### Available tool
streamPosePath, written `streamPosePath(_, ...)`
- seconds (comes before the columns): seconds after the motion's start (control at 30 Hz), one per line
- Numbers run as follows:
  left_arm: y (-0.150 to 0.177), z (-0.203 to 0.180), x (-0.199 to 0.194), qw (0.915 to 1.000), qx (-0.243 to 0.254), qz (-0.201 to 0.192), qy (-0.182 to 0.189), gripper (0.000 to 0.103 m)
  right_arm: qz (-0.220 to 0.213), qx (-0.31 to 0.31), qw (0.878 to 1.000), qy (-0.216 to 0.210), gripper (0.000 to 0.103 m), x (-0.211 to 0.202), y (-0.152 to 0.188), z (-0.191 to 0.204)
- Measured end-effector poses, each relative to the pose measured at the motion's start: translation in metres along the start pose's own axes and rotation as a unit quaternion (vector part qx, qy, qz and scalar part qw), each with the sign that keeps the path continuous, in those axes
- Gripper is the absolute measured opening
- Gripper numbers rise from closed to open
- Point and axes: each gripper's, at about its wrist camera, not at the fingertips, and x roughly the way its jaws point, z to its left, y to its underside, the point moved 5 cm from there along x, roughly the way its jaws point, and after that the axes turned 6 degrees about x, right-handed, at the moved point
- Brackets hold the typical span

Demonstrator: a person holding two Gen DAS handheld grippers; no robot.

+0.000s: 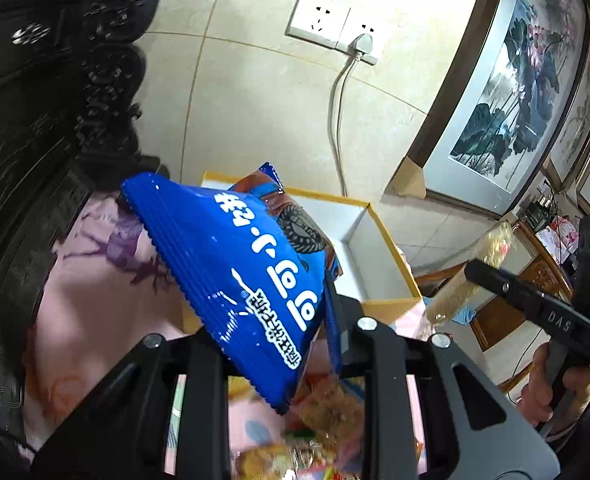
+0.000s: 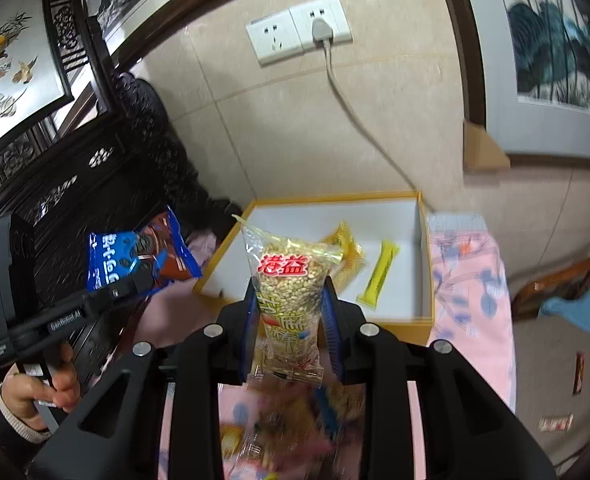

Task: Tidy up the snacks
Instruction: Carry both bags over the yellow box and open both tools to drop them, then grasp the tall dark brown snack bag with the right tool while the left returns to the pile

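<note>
My left gripper (image 1: 271, 320) is shut on a blue cookie bag (image 1: 235, 264), held tilted in the air above a pink cloth. In the right wrist view the same bag (image 2: 135, 256) hangs from the left gripper (image 2: 145, 278) at the left. My right gripper (image 2: 290, 300) is shut on a clear bag of puffed-grain bars (image 2: 291, 292), upright between its blue pads. A white box with yellow edges (image 2: 423, 264) lies open beyond both bags and holds two yellow packets (image 2: 345, 256). The right gripper (image 1: 475, 272) and its clear bag (image 1: 479, 268) show at the right of the left wrist view, beside the box (image 1: 375, 248).
A blurred pile of snacks (image 2: 279, 432) lies on the pink cloth (image 2: 471, 280) below both grippers. Dark carved furniture (image 1: 35, 120) stands left. On the tiled wall are a socket with a plugged cable (image 2: 327, 36) and framed paintings (image 1: 507, 92). Small packets (image 2: 555, 424) lie at right.
</note>
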Motion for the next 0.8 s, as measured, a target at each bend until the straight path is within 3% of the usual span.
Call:
streamPosePath(0.33,-0.028,0.014,0.072,0.9999,-0.004,0.015,-0.006,0.025,-0.023,-0.039,0.999,0.03,0.03,0.06,-0.026,0.0)
streamPosePath(0.4,-0.031,0.017,0.085,0.9996,-0.008,0.021,-0.019,0.048,-0.018,-0.052,0.998,0.041,0.032,0.073,-0.026,-0.001)
streamPosePath(0.43,-0.032,0.02,0.089,0.9992,-0.014,0.021,-0.031,0.077,-0.012,-0.06,0.997,0.056,0.034,0.081,-0.025,-0.002)
streamPosePath(0.57,-0.036,0.019,0.08,0.9989,-0.011,-0.005,-0.045,0.08,-0.029,-0.072,0.993,0.087,0.058,0.081,-0.021,-0.005)
streamPosePath(0.8,-0.011,0.018,0.057,0.9987,-0.01,0.01,-0.048,0.085,-0.012,-0.045,0.997,0.069,0.058,0.056,-0.003,-0.013)
